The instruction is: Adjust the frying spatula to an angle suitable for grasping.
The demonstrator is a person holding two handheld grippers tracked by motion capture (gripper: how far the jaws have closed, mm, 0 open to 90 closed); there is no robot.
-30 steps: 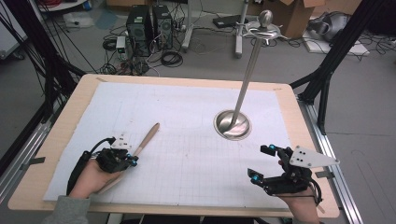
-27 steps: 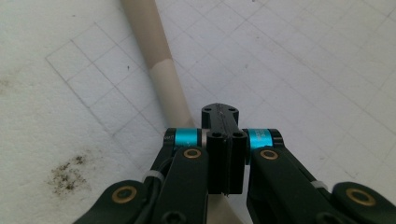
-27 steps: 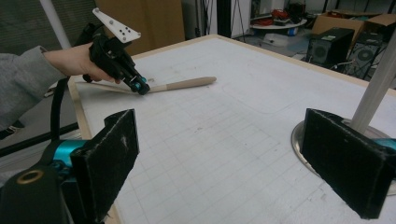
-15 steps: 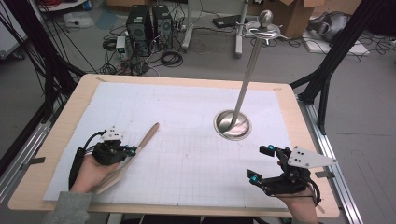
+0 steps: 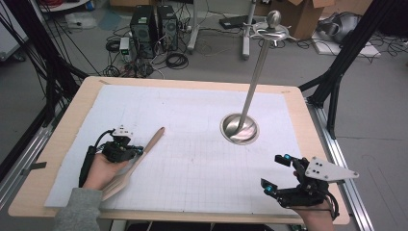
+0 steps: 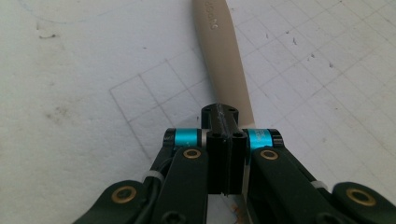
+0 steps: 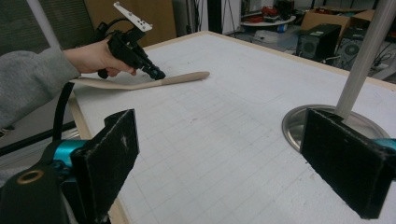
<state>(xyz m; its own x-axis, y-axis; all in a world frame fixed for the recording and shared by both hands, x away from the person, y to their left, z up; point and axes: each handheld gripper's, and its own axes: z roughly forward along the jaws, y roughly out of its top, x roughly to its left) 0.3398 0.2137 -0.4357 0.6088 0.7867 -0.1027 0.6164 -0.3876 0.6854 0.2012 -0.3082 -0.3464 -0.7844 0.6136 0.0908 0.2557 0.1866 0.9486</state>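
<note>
Spatula (image 5: 135, 160) first, seen from the high view: a long wooden one, lying aslant on the white gridded sheet (image 5: 192, 144) at about eight o'clock on the counter (image 5: 62, 125), handle tip toward one o'clock and blade toward the near edge. The left gripper (image 5: 137, 151) sits right over its middle, held by a hand (image 5: 103, 171) coming in from six o'clock. A metal stand (image 5: 239, 128), round dish base with a tall slanted pole, is out at two o'clock, well apart from the spatula. The right gripper (image 5: 277, 172) waits at five o'clock, close to the near edge, its jaws wide apart and holding nothing.

From the left gripper view, the left gripper (image 6: 224, 140) has its jaws pressed together, and the spatula's handle (image 6: 224, 60) runs out beyond them toward twelve o'clock. Whether the wood is truly pinched or merely lies under the tips, I cannot tell.

From the right gripper view, the two black pads (image 7: 112, 154) stand far apart, and across the sheet the left gripper (image 7: 156, 74) meets the spatula (image 7: 154, 83) at its neck, the blade end looking slightly off the sheet.

I would judge the pick-up just begun: contact made, no clear lift yet, carrying and placing all remaining. Open room is generous across the middle; the near edge is close behind the blade, and the pole is the one obstacle.
</note>
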